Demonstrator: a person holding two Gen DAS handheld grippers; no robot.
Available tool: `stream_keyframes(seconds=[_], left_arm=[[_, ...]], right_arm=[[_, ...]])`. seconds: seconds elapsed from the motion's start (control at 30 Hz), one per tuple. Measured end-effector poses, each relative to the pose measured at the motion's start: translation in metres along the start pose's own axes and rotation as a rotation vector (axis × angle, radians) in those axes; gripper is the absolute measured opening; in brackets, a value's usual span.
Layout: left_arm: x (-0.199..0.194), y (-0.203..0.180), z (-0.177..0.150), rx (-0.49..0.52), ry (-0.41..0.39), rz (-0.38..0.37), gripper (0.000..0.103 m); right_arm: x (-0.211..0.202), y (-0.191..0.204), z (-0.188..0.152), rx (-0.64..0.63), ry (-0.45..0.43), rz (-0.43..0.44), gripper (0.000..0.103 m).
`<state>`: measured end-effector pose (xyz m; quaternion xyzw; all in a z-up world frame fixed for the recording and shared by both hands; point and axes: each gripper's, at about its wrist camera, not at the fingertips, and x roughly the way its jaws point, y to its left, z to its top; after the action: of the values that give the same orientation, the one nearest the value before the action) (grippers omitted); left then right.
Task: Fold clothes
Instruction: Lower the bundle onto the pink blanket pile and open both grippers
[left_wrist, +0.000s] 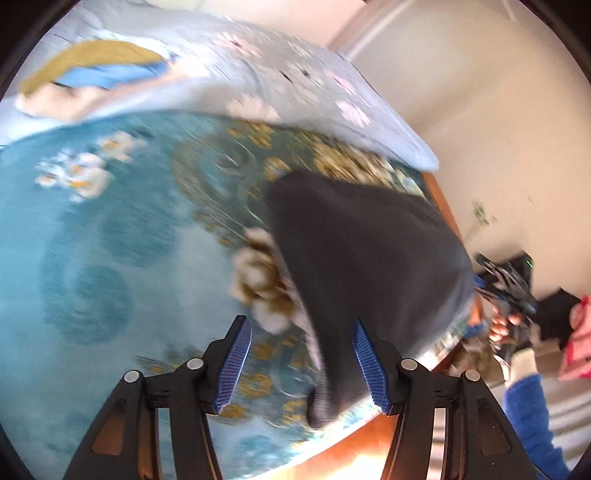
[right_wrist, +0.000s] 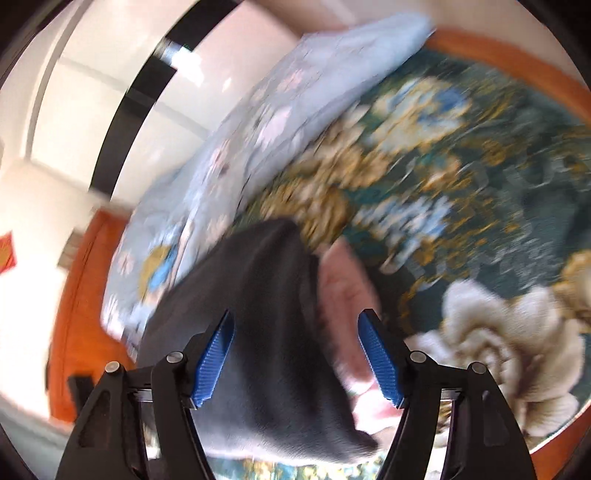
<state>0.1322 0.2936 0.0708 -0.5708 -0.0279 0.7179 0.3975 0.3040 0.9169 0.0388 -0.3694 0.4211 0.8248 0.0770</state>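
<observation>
A dark grey garment (left_wrist: 362, 258) lies bunched on the teal floral bedspread (left_wrist: 110, 258) near the bed's right edge. My left gripper (left_wrist: 301, 360) is open, its blue pads either side of the garment's lower tip, above the bed. In the right wrist view the same dark garment (right_wrist: 266, 332) fills the space between the blue pads of my right gripper (right_wrist: 295, 354), which is open. A pink cloth (right_wrist: 343, 288) shows under the garment's right edge. Both views are motion-blurred.
A light blue flowered quilt (left_wrist: 258, 66) lies along the far side of the bed; it also shows in the right wrist view (right_wrist: 258, 122). The orange wooden bed frame (left_wrist: 369, 446) runs along the near edge. A person's hand with the other gripper (left_wrist: 506, 295) is at the right.
</observation>
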Motion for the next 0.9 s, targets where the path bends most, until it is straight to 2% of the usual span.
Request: stream_keyframes(seconds=[0.07,0.13,0.23,0.33,0.43,0.5,0.63,0.8,0.9], left_arm=[[-0.008,0.002,0.01,-0.008,-0.049,0.012,0.061],[-0.011,-0.011,0.02,0.027,-0.089,0.026,0.061],[-0.006,-0.044,0.025,0.128,-0.12,0.073,0.061],[0.011,-0.076,0.028,0.215,-0.129,0.114,0.061],[0.034,-0.093,0.022,0.258,-0.111,0.143,0.062],[0.051,-0.096,0.013,0.293,-0.072,0.171,0.062],[0.071,-0.089,0.008,0.296,-0.024,0.181,0.062],[0.088,-0.075,0.01,0.261,0.015,0.171,0.068],[0.096,-0.07,0.012,0.252,0.042,0.182,0.068]], right_arm=[[-0.013,0.005,0.006,0.014,-0.079,-0.09,0.071],[-0.02,0.031,0.011,-0.059,-0.121,-0.135,0.071],[-0.006,0.089,0.005,-0.285,-0.068,-0.149,0.071],[0.029,0.139,-0.015,-0.494,0.01,-0.193,0.071],[0.063,0.164,-0.036,-0.606,0.066,-0.199,0.071],[0.081,0.171,-0.046,-0.661,0.094,-0.241,0.071],[0.1,0.166,-0.053,-0.682,0.128,-0.292,0.072],[0.11,0.153,-0.056,-0.645,0.139,-0.276,0.075],[0.117,0.148,-0.052,-0.615,0.151,-0.25,0.076]])
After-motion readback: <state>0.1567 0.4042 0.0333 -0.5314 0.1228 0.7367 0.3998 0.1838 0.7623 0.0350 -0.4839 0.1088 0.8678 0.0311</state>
